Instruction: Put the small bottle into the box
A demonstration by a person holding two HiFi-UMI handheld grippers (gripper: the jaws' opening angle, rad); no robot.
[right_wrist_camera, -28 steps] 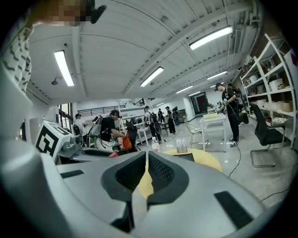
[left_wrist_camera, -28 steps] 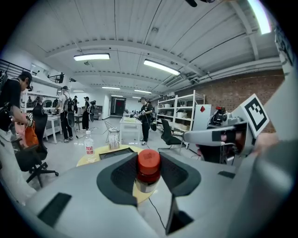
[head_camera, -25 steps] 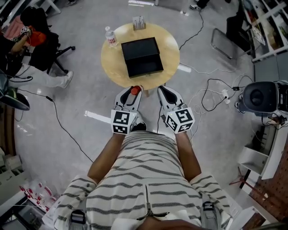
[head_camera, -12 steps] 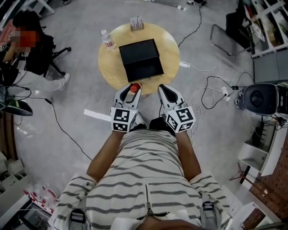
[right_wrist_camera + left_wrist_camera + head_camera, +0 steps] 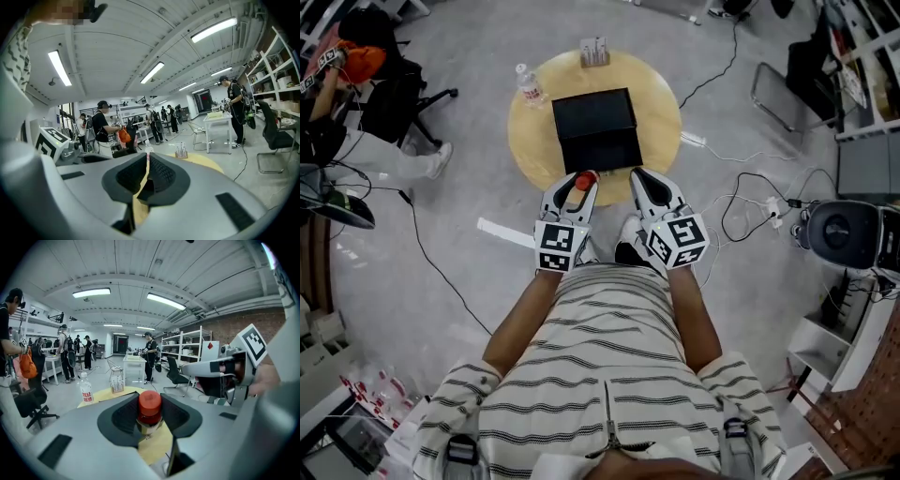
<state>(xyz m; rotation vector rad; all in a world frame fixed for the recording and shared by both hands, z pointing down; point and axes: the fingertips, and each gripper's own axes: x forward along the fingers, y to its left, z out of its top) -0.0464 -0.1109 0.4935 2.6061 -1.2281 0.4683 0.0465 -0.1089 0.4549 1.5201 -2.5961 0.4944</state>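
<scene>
Both grippers have drawn up to the round table's (image 5: 661, 112) near rim since the earlier frames; the left gripper (image 5: 574, 195) is clamped on the small bottle (image 5: 149, 405), red cap upright between its pads; the right gripper (image 5: 643, 185) has its jaws pressed together on nothing. I judge the carry step is under way; next the bottle must travel forward over the black box (image 5: 598, 131), which lies just ahead at the table's centre and looks open, then be lowered and let go. Nothing blocks that path; a water bottle (image 5: 528, 84) and a small rack (image 5: 594, 51) stand at the far edge, well aside; cables (image 5: 741, 202) trail on the floor.
</scene>
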